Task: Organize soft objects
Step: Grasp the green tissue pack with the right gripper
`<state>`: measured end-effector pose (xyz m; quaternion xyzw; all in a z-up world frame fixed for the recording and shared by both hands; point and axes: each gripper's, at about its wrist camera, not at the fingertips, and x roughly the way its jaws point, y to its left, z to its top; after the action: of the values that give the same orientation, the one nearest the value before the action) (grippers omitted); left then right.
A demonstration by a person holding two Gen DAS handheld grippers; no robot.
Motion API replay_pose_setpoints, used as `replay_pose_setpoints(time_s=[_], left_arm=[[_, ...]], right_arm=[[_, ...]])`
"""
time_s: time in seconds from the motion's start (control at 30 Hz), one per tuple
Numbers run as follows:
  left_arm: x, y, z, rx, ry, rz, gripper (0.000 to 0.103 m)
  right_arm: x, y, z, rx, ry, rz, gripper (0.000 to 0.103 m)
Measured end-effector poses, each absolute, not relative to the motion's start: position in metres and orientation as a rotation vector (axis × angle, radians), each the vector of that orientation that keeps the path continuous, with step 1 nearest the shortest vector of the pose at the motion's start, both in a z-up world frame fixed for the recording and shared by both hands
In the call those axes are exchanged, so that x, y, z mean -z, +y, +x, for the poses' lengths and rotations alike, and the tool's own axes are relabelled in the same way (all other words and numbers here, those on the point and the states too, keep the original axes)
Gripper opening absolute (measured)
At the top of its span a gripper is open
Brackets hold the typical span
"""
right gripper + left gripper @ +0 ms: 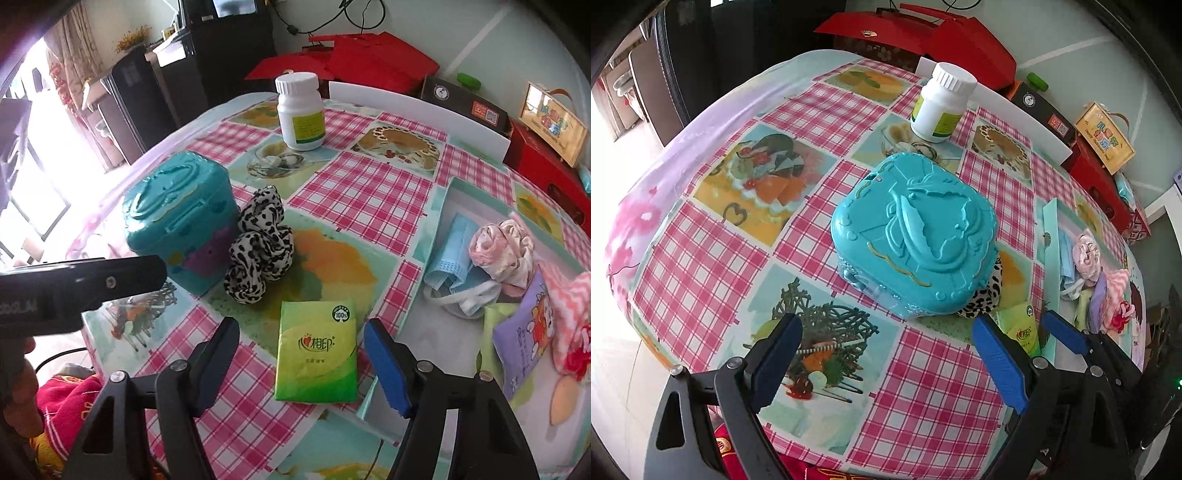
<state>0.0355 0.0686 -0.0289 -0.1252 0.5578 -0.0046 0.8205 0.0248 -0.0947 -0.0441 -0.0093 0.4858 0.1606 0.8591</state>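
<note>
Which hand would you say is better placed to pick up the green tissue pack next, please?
Probably the right. The right tongs stand open on either side of the green tissue pack, not yet touching it. The left tongs face the teal case, with the pack off to their side.

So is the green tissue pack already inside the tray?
No, the green tissue pack lies on the tablecloth beside the tray.

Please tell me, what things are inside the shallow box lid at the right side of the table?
In the shallow lid lie blue face masks, a pink satin scrunchie, a purple cartoon pouch and pink knit cloth. Anything beneath this pile stays covered.
</note>
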Motion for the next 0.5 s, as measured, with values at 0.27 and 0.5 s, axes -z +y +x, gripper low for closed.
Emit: replay_pose_setpoints(time_s=[0.27,0.5], left_arm=[[0.032,0.066,0.037,0.016,1.195,-0.262,0.093],[0.033,0.066,0.037,0.019,1.196,-0.261,0.093]], right_arm=[[0.053,-0.092,0.036,-0.327,1.056,-0.034,0.064],[0.061,-0.085,0.032,-0.351,1.099,-0.046,0.06]])
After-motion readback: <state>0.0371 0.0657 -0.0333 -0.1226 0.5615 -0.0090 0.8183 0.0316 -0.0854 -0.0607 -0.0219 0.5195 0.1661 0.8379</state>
